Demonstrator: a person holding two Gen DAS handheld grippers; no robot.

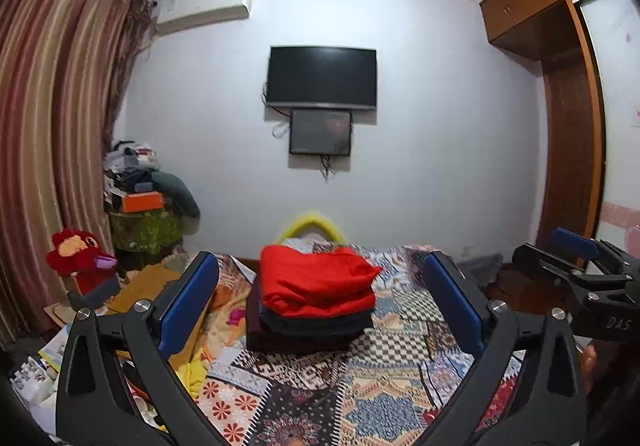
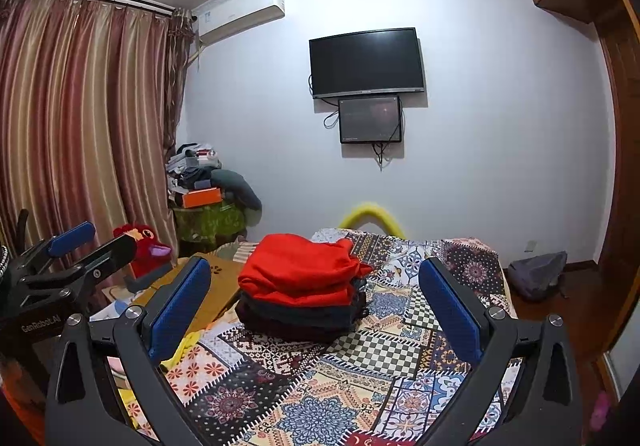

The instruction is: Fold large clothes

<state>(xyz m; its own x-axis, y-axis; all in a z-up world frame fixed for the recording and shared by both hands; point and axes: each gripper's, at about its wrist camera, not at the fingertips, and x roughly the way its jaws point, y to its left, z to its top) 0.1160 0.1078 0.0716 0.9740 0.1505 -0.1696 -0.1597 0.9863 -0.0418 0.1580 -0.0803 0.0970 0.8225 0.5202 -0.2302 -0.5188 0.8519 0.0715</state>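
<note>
A folded red garment (image 1: 316, 282) lies on top of a stack of folded dark clothes (image 1: 308, 330) on the patterned bed cover (image 1: 384, 386). The same red garment (image 2: 300, 270) and dark stack (image 2: 300, 314) show in the right wrist view. My left gripper (image 1: 320, 286) is open and empty, held above the bed short of the stack. My right gripper (image 2: 316, 286) is open and empty too, at about the same distance. The right gripper also shows at the right edge of the left wrist view (image 1: 576, 258), and the left gripper at the left edge of the right wrist view (image 2: 80, 246).
A red plush toy (image 1: 80, 258) and cardboard (image 1: 148, 282) lie at the bed's left side. A cluttered pile (image 1: 140, 190) stands in the corner by the curtain (image 1: 52, 126). A TV (image 1: 322, 76) hangs on the far wall. A wardrobe (image 1: 568, 150) stands right, a grey bag (image 2: 536, 274) on the floor.
</note>
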